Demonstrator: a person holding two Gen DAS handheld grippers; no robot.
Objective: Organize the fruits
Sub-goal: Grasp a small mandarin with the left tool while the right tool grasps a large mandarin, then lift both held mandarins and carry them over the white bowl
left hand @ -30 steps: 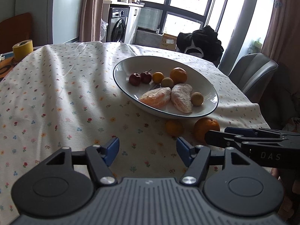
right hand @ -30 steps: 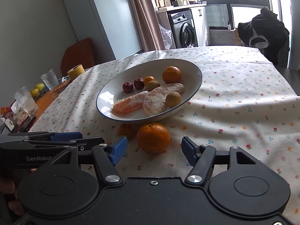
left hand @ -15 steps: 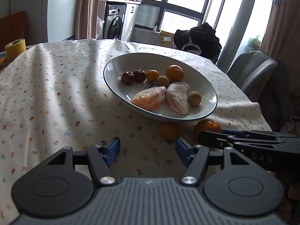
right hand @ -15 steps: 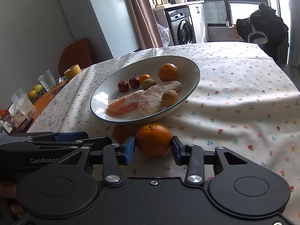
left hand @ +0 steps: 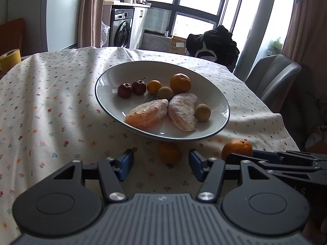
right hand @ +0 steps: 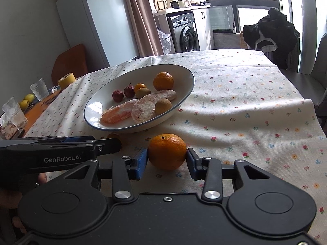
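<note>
On my far left, past the edge of the flowered tablecloth point(right hand: 235, 106), a yellow roll of tape point(right hand: 65, 80) and two drinking glasses point(right hand: 38, 89) stand on the bare wood. My left tongs point(left hand: 161, 162) hover low over the cloth with their blue pads well apart, holding nothing. A small orange point(left hand: 170, 153) lies on the cloth just ahead of that gap, close under the near rim of the white plate point(left hand: 106, 77). On the plate, from left, sit two little red fruits point(left hand: 124, 90), a small yellow-orange one, two peeled citrus pieces point(left hand: 146, 113) lying side by side, a large orange point(left hand: 180, 83) at the back, and two round brownish fruits point(left hand: 202, 112). Further right, near the table's edge, my right tongs point(right hand: 166, 158) are clamped on a big orange point(right hand: 167, 151): both blue pads press its sides, and I cannot tell whether it still touches the cloth. A grey chair point(left hand: 273, 75) stands beyond the table's right corner.
</note>
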